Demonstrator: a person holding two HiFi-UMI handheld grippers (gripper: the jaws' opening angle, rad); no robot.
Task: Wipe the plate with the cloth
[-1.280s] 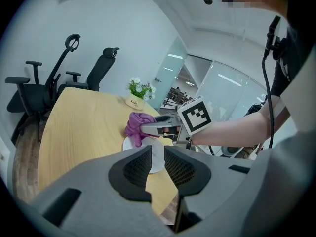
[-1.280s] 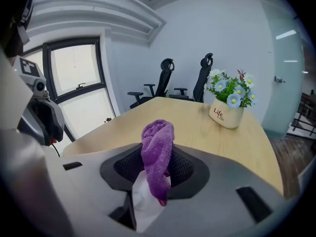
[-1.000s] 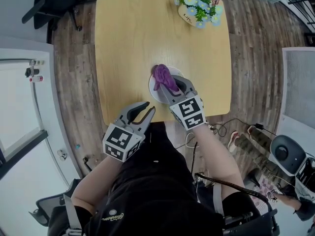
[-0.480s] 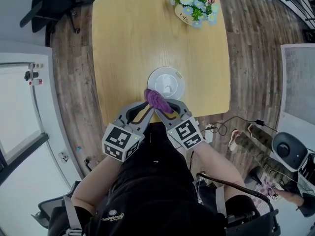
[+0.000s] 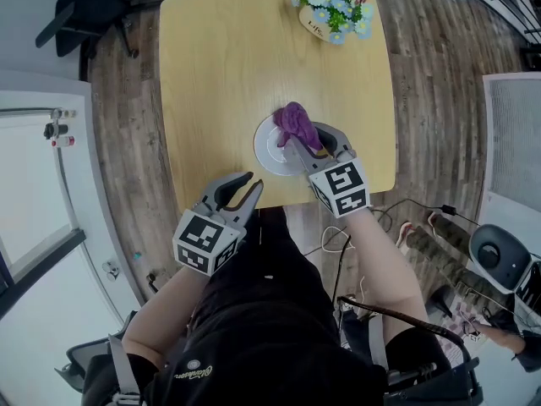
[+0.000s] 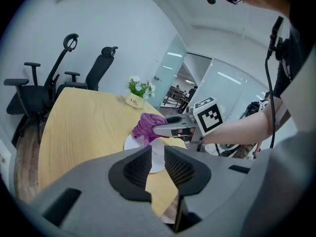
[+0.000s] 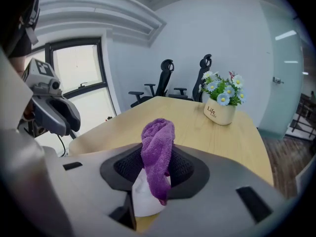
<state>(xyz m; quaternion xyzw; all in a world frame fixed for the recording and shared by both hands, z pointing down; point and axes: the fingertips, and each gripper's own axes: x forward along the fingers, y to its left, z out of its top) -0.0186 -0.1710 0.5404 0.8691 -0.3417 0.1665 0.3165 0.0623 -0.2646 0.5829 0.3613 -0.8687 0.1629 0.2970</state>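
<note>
Wooden table, plate, cloth; plank floor

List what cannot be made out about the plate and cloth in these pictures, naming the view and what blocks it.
- Contact between cloth and plate: in the head view, the cloth and right gripper cover it.
- Most of the plate: in the right gripper view, it lies behind that gripper's jaws; in the left gripper view, the left gripper hides its near edge.
- Dirt on the plate: too small in every view.
- Small print on the flower pot: too small.
</note>
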